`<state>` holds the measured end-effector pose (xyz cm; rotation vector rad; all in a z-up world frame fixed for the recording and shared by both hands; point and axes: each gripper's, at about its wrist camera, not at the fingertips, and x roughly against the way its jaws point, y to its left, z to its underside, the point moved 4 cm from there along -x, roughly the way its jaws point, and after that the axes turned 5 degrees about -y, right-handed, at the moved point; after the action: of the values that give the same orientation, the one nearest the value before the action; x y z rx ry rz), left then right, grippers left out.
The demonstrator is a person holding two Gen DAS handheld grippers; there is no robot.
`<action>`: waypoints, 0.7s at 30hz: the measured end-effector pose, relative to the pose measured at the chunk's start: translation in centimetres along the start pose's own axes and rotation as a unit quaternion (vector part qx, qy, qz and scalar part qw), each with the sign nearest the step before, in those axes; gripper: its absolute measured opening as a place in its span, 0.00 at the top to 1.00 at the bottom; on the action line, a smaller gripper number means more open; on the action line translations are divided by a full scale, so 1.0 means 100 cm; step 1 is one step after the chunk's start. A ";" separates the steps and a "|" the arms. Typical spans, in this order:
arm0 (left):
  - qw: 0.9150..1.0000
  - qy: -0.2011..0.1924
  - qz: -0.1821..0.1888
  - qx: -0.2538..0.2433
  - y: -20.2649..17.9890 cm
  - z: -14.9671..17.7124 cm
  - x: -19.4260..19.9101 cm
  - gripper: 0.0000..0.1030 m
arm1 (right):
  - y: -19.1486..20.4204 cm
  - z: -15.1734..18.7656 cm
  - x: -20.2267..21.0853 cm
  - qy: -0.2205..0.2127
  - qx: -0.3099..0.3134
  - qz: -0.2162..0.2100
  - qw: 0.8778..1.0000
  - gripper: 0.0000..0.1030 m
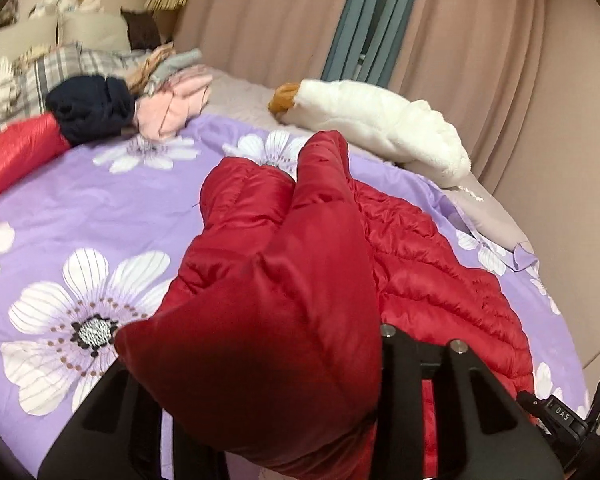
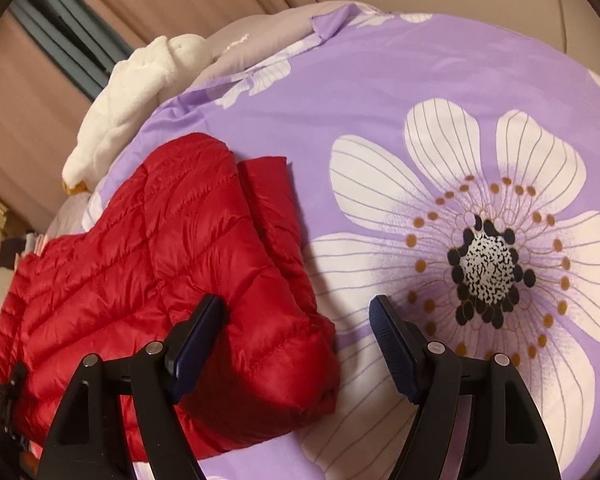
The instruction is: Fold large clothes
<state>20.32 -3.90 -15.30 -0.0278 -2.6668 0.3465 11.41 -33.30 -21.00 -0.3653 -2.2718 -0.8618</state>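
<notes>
A red quilted puffer jacket [image 1: 428, 264] lies on a purple floral bedspread [image 1: 112, 208]. My left gripper [image 1: 300, 392] is shut on a fold of the red jacket and holds it raised over the rest; the cloth hides the fingertips. In the right wrist view the jacket [image 2: 140, 264] lies at the left, folded, with its sleeve end by my left finger. My right gripper [image 2: 296, 320] is open and empty just above the bedspread [image 2: 380, 92], its left pad [image 2: 196, 332] over the jacket's edge.
A white plush toy [image 1: 384, 120] lies at the bed's far edge by the pink curtains; it also shows in the right wrist view [image 2: 136, 92]. A pile of clothes, dark blue [image 1: 92, 108] and pink [image 1: 172, 104], and another red garment [image 1: 16, 152] sit far left.
</notes>
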 end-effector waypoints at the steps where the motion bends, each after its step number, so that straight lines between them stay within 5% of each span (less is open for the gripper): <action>1: 1.000 -0.004 -0.001 -0.003 -0.003 0.000 0.003 0.63 | 0.000 0.000 0.000 0.002 0.003 0.000 1.000 0.27; 7: 1.000 0.017 -0.002 -0.002 0.006 0.004 -0.001 0.62 | 0.002 -0.004 0.003 0.010 -0.006 -0.001 1.000 0.27; 10: 0.998 0.053 -0.002 0.043 0.029 0.017 -0.017 0.60 | 0.000 -0.005 0.001 0.015 -0.028 -0.011 0.999 0.27; 14: 0.994 0.099 -0.021 0.052 0.047 0.040 -0.038 0.49 | 0.004 -0.002 0.000 0.011 -0.024 -0.006 1.000 0.23; 21: 0.991 0.109 -0.014 0.077 0.054 0.045 -0.042 0.39 | 0.008 0.000 0.000 -0.006 -0.013 0.009 1.000 0.22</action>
<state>21.91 -0.01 -22.37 0.0197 -2.4156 0.5093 11.73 -32.70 -20.61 -0.4034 -2.2661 -0.8833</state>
